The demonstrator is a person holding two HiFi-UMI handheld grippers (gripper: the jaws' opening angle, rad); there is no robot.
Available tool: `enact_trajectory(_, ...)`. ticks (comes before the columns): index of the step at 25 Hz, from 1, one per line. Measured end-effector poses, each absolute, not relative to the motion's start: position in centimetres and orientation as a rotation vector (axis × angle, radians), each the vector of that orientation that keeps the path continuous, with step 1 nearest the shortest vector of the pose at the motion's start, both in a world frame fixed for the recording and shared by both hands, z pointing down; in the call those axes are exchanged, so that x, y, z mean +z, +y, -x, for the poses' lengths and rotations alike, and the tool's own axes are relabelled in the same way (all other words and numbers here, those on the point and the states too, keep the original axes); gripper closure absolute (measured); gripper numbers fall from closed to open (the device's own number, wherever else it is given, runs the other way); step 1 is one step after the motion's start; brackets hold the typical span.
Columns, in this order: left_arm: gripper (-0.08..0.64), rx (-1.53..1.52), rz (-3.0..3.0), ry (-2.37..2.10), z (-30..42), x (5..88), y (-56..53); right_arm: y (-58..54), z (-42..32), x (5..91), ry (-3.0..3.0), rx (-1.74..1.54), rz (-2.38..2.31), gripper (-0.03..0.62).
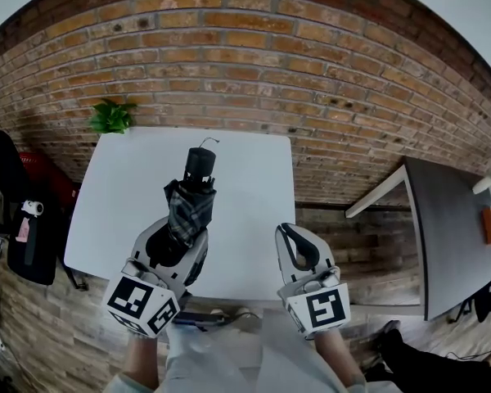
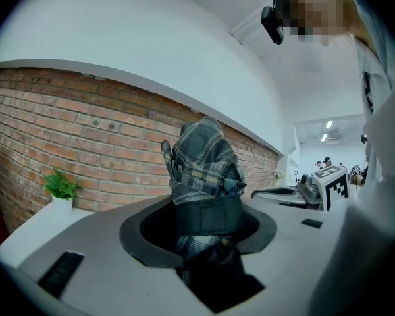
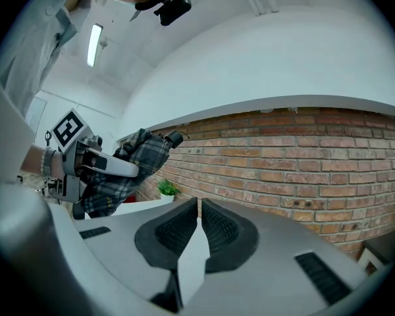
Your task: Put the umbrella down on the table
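Above the near half of the white surface [image 1: 245, 178], the folded plaid umbrella [image 1: 192, 199] is held clear of it, not yet laid down, since the left tongs [image 1: 178, 248] clamp its fabric end. Beside them the right tongs [image 1: 293, 240] sit pinched together and empty, probably not needed for lowering it.

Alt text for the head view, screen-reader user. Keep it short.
The left gripper holds a folded plaid umbrella over a white table, its black end pointing toward a brick wall. The right gripper hovers beside it, jaws together and empty. A small green plant sits at the table's far left corner.
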State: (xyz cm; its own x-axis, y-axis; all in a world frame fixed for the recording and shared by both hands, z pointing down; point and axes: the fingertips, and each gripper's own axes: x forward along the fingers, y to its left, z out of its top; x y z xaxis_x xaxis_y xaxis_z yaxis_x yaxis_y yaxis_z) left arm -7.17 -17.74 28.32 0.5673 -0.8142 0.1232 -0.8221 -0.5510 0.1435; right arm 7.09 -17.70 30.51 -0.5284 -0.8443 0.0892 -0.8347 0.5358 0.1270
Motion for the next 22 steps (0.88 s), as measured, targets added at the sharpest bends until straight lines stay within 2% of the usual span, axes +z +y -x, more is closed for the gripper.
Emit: enact_trajectory(22,0.353,0.228,-2.555,-1.309,6.5,33.8,-23.1,-19.8,-8.1,33.2,-2.58,-0.052,-1.464,0.543)
